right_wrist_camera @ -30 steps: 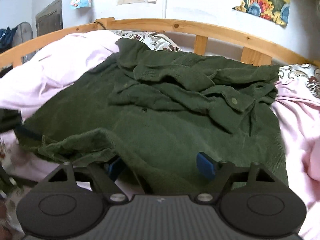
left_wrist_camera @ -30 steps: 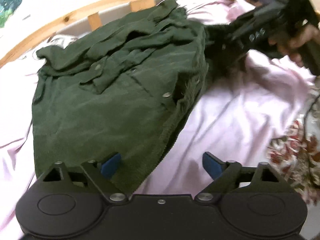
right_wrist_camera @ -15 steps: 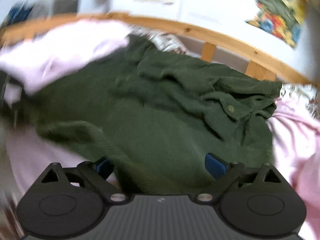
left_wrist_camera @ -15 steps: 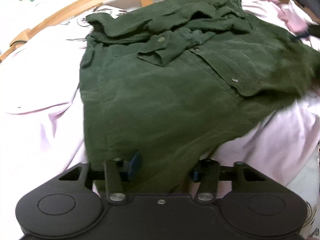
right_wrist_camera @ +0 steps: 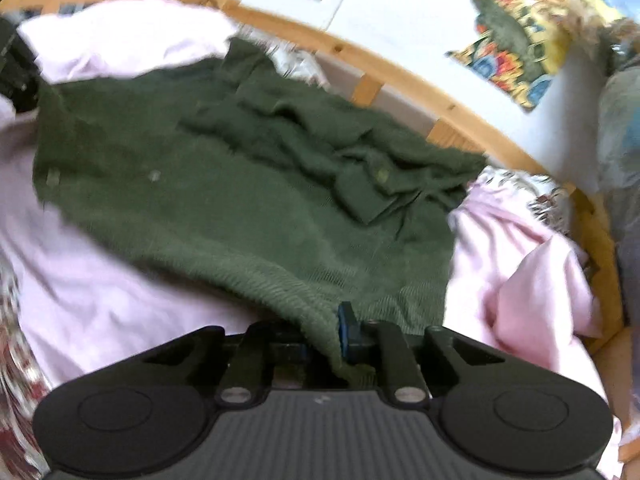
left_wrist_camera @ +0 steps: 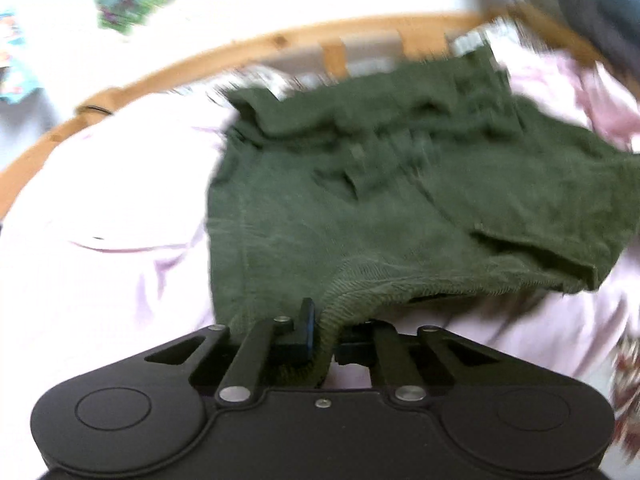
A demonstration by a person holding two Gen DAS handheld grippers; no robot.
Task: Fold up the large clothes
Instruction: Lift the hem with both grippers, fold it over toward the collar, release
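left wrist | left gripper (left_wrist_camera: 320, 330) clamps ribbed green corduroy shirt (left_wrist_camera: 360, 208) hem | right gripper (right_wrist_camera: 326, 334) closing on it

pink sheet (left_wrist_camera: 100, 208), wooden bedframe (left_wrist_camera: 256, 46), wall pictures (right_wrist_camera: 516, 36).

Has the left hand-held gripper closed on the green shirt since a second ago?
Yes. The left hand-held gripper, open before, now pinches the green shirt hem, which has bunched up off the pink sheet.
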